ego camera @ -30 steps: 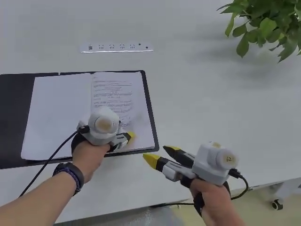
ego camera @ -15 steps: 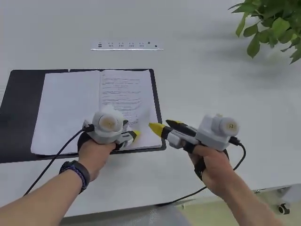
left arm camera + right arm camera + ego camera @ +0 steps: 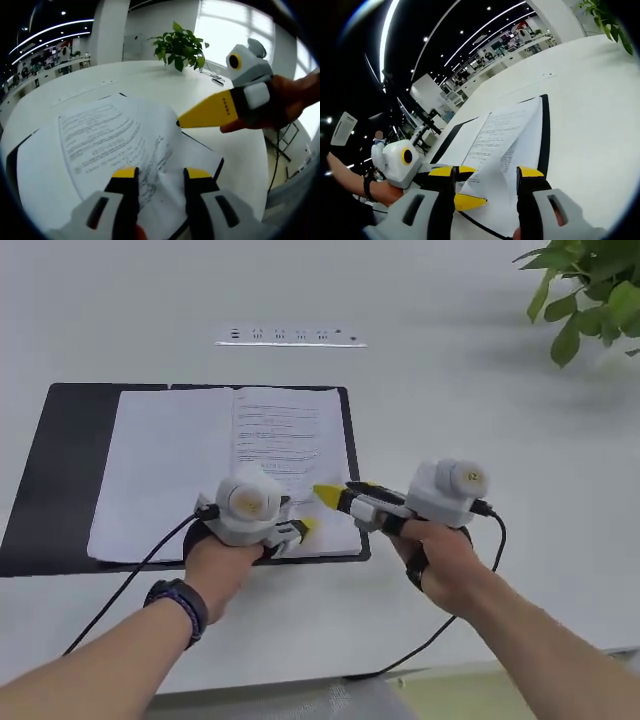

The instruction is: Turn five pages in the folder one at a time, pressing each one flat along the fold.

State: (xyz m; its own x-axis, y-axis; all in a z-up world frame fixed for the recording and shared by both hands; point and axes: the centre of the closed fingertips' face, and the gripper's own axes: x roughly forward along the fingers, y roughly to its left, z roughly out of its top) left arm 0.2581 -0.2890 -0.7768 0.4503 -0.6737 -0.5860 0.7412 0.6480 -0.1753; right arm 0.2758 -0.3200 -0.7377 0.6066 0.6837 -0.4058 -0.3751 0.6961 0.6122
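Observation:
A black folder (image 3: 60, 480) lies open on the white table, a blank sheet (image 3: 170, 470) on its left and a printed page (image 3: 290, 440) on its right. My left gripper (image 3: 303, 528) rests open at the printed page's lower edge; in the left gripper view its jaws (image 3: 161, 173) straddle the wrinkled paper (image 3: 115, 135). My right gripper (image 3: 335, 492) points left over the page's lower right corner, open. In the right gripper view the page's corner (image 3: 495, 185) curls up between its jaws (image 3: 487, 172). The left gripper (image 3: 400, 160) sits just beside it.
A white power strip (image 3: 290, 337) lies on the table behind the folder. A green plant (image 3: 590, 290) stands at the far right. Cables trail from both grippers toward the table's near edge (image 3: 300, 675). Bare table stretches right of the folder.
My right gripper has moved left and away from me, from off the table's front onto the printed page's lower right corner. The left gripper has stayed at the page's lower edge.

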